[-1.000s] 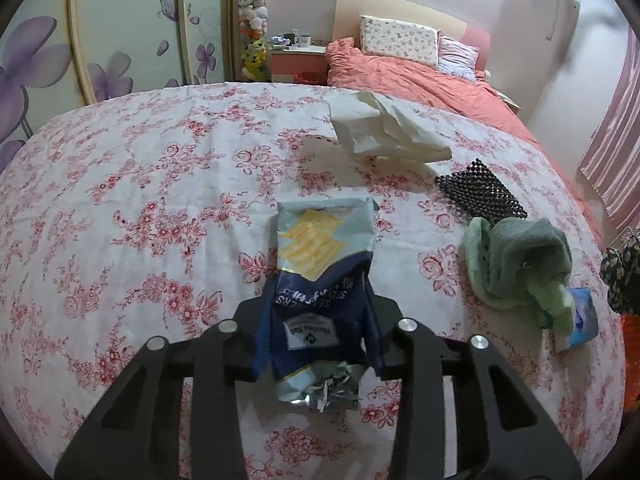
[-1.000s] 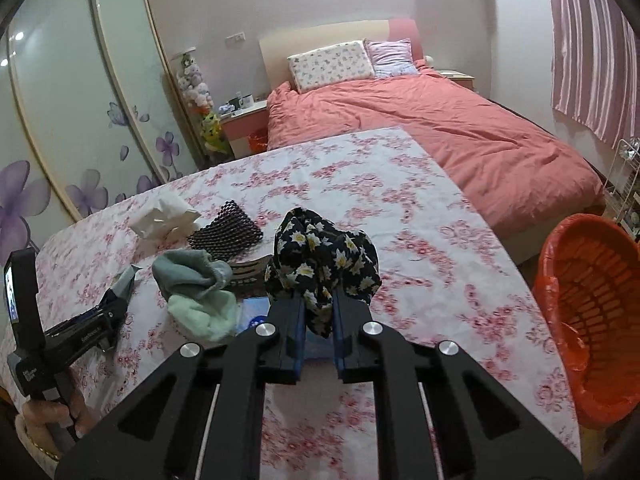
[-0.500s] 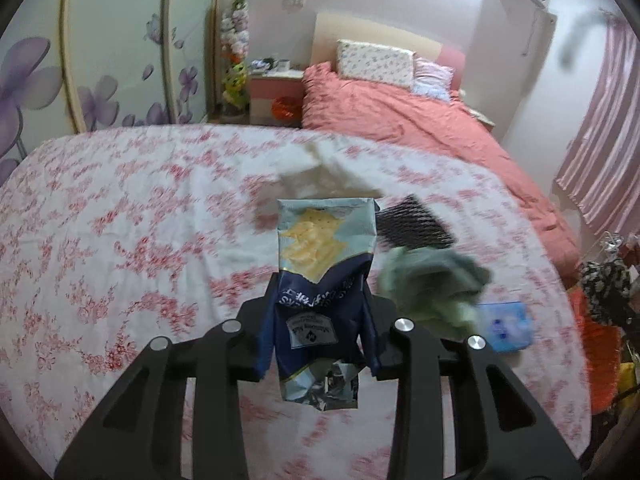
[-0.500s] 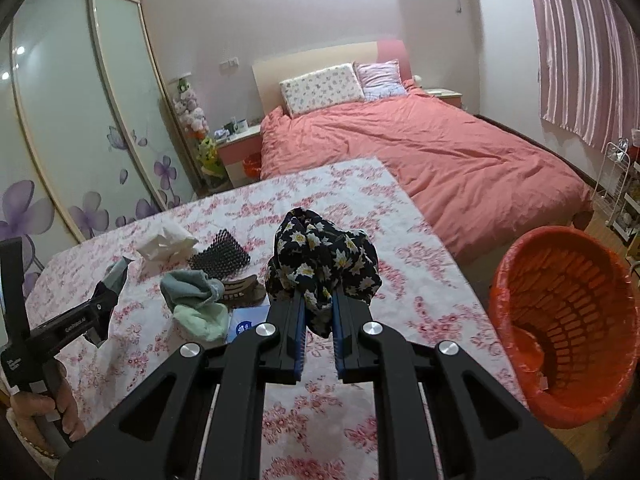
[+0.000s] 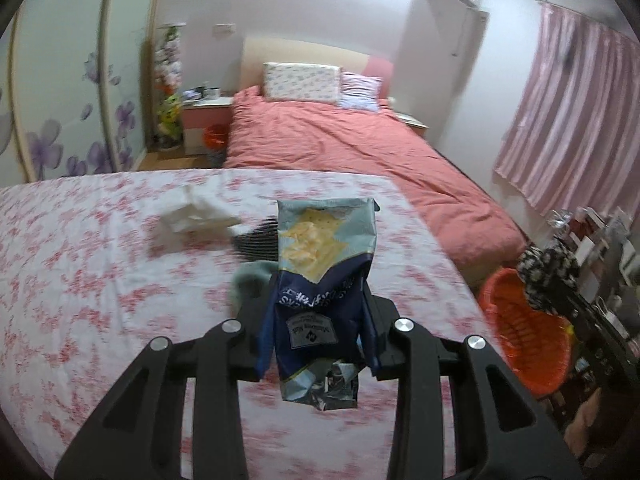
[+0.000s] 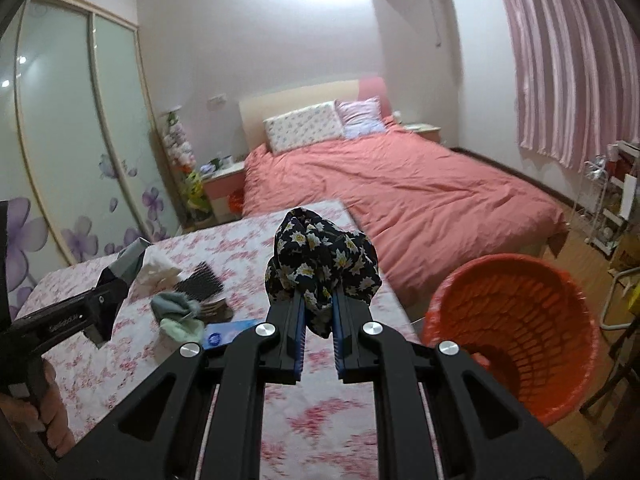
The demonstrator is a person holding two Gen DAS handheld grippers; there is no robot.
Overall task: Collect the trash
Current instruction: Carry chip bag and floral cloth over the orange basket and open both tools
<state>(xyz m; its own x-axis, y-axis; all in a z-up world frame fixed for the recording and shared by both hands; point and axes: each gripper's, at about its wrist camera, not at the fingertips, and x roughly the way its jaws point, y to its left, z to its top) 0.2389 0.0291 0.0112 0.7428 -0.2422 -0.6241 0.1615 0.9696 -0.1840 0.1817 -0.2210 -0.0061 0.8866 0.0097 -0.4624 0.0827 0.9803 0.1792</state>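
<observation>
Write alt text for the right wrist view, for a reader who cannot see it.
The right claw grips a bunched black floral cloth above a table with a pink floral tablecloth, with an orange basket on the floor to its right. At left, the left claw holds a snack bag near socks and tissue; a pink bed lies behind.

Right gripper (image 6: 319, 312) jaws pinch floral cloth (image 6: 320, 264) beside orange basket (image 6: 516, 328).
</observation>
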